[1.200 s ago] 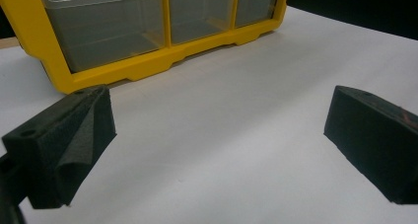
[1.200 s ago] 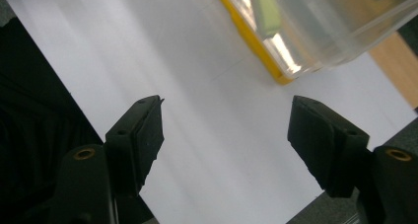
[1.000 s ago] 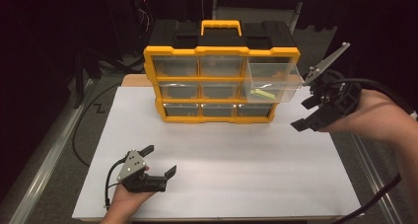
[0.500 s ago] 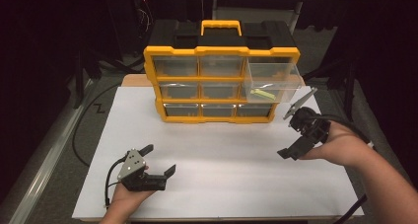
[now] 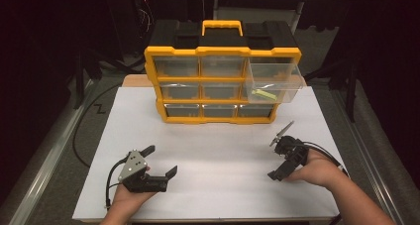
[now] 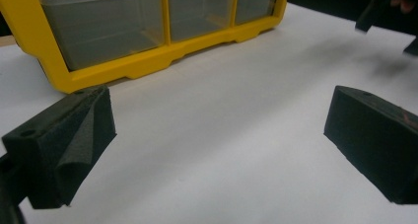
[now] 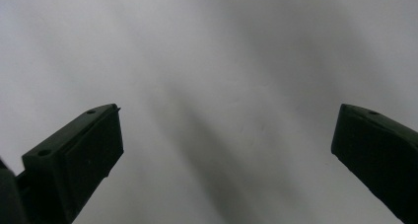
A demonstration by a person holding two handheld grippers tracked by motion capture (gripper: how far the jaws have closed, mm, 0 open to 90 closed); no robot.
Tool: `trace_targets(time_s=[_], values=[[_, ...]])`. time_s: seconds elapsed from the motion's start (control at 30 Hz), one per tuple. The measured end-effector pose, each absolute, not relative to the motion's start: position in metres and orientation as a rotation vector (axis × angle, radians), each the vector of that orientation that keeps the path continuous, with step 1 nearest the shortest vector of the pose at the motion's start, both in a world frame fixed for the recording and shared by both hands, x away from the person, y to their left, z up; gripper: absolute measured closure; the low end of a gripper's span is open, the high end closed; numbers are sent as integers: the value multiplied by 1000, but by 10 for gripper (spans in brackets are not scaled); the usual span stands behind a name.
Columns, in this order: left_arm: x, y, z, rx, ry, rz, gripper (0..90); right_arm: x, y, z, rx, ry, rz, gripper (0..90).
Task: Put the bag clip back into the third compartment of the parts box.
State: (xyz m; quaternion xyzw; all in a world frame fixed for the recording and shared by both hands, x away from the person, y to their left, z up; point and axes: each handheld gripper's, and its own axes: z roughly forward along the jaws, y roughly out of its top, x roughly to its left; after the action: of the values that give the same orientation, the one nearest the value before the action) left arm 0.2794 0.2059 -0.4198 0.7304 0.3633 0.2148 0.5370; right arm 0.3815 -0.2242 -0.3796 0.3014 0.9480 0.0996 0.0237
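Both claws wide open, empty: left claw point(image 5: 159, 161), right claw point(image 5: 279, 158) over white tabletop point(image 5: 223, 150).

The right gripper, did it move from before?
Yes. The right gripper sank from beside the pulled-out clear plastic drawer toward the white table, jaws open.

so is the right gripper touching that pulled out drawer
Apart. The high view shows the right gripper low over the white table, with bare surface between it and the open drawer.

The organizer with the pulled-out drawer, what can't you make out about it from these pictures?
- Yellow-green item in the open drawer, high view: too small to identify.
- Other drawers' contents: cloudy fronts hide them.
- Organizer, left gripper view: upper rows cut off by the top edge.
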Motion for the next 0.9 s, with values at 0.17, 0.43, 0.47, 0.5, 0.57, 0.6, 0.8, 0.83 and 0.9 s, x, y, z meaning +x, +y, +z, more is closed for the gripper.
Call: trace_targets(time_s=[0.17,0.43,0.47,0.5,0.57,0.6,0.8,0.83,0.9], values=[[278,209,-418,1731,866,512,3,380,-223,-399,940,2927,316,0],[279,207,-419,1731,866,508,3,372,-233,-402,952,2847,492,0],[279,206,-420,1744,865,510,3,370,-234,-401,952,2819,545,0],[279,206,-421,1758,862,510,4,369,-237,-400,963,2795,599,0],[280,206,-421,1757,869,512,3,366,-240,-401,963,2748,677,0],[280,207,-420,1746,878,512,2,364,-242,-401,960,2724,720,0],[280,207,-421,1746,892,519,2,356,-255,-400,1014,2513,1033,0],[280,207,-421,1741,900,520,2,352,-256,-400,1002,2462,1088,0],[280,207,-422,1762,904,521,2,347,-257,-398,1012,2371,1216,0]])
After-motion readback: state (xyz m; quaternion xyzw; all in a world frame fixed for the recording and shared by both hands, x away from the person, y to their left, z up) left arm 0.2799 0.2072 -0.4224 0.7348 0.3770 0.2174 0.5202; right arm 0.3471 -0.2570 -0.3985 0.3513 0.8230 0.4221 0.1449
